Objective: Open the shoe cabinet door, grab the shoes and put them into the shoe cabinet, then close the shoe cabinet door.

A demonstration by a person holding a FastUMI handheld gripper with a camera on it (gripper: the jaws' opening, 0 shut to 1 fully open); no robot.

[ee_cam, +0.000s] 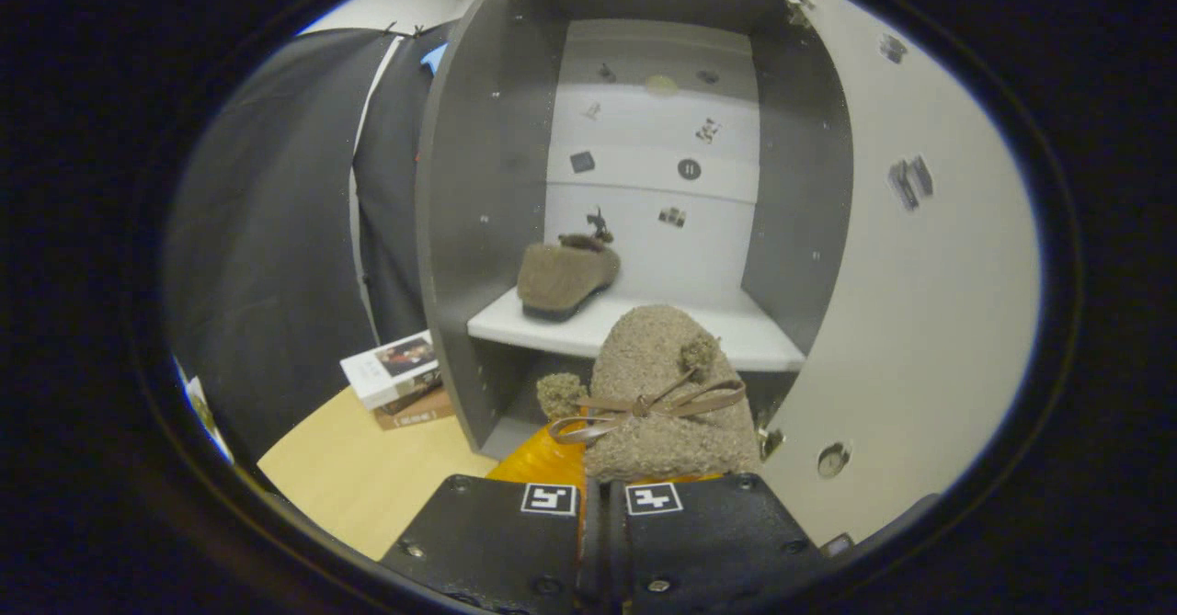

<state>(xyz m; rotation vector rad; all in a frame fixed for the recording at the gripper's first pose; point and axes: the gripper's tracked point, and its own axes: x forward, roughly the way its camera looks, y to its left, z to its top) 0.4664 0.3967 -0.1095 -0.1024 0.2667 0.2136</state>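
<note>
Jaws nearly closed, pinching fuzzy tan bow-tied slipper [657, 385] in gripper [602, 505] | soft, light; you keep the heel-end hold | grey shoe cabinet [478, 229] open.

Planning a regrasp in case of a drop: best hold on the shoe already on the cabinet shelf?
Take the shoe on the shelf by its heel rim, coming straight in through the open front. Its heel faces outward and its toe points inward, so the collar edge is probably the nearest thin part. The tongs are now shut on the fuzzy shoe.

Nothing you can read here

Your books [397, 373] beside the shoe cabinet [478, 183] carry cover print too small to make out; stickers [689, 169] on its back panel are only blurred marks.
</note>
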